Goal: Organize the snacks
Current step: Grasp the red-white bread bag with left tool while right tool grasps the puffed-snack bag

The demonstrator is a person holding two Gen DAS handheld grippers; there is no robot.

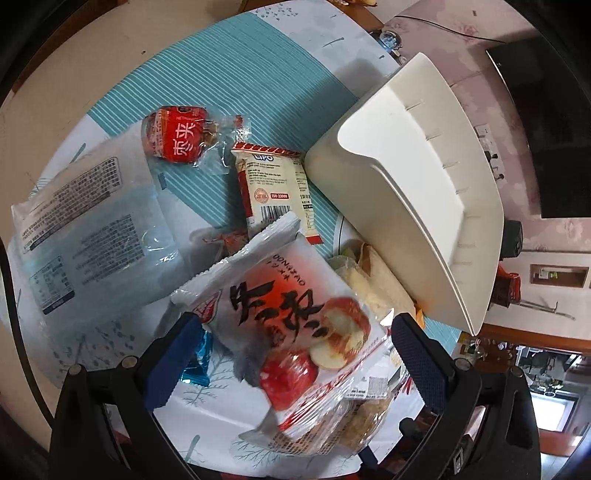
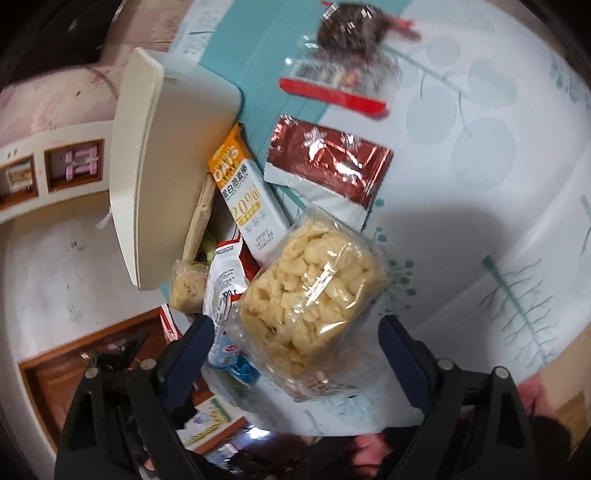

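Observation:
Snacks lie scattered on a white and teal tablecloth (image 1: 229,74). In the left wrist view, a white packet with red apple pictures (image 1: 295,325) lies on top of other snacks between the fingers of my left gripper (image 1: 297,319), which is open around it. In the right wrist view, a clear bag of pale yellow crisps (image 2: 310,288) lies between the fingers of my right gripper (image 2: 297,321). Its jaws stand wide with gaps on both sides of the bag. A white plastic bin (image 1: 406,177) rests tilted at the table's edge, and the same bin (image 2: 147,166) shows in the right wrist view.
Left wrist view: a red wrapped snack (image 1: 177,136), a LIPO packet (image 1: 273,184), a large clear bag (image 1: 92,229), a blue foil packet (image 1: 195,362). Right wrist view: an orange and white oat bar (image 2: 247,199), a red foil sachet (image 2: 328,162), a dark snack pack (image 2: 347,33).

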